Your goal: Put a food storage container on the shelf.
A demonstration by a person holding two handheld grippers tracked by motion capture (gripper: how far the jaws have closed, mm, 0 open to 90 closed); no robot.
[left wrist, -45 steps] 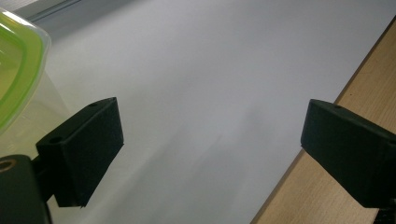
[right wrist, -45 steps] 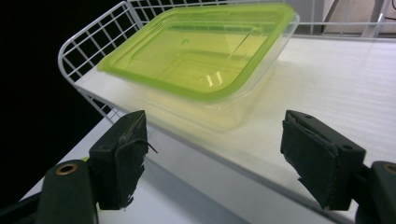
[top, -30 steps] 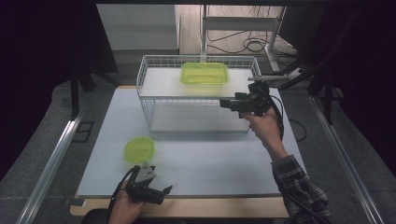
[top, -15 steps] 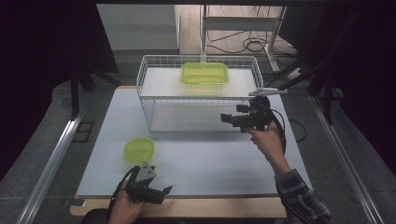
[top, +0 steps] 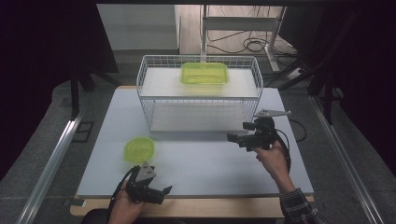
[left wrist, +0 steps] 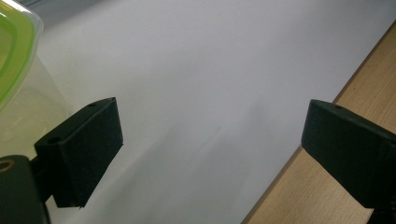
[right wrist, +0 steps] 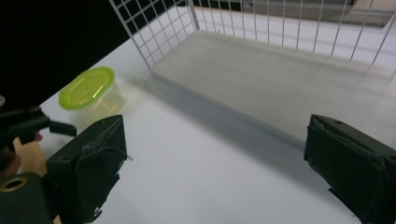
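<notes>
Round container, green lid on, contents not discernible; sits on white table near front-left. Left gripper just in front of it, jaws wide, empty. Right gripper above table at right, jaws wide, empty. Behind: wire rack. Rectangular green-lidded container on rack's upper shelf.

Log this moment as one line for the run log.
left gripper: open, empty, near table edge | right gripper: open, empty, before wire basket | round container: on table | rectangular container: in basket
</notes>
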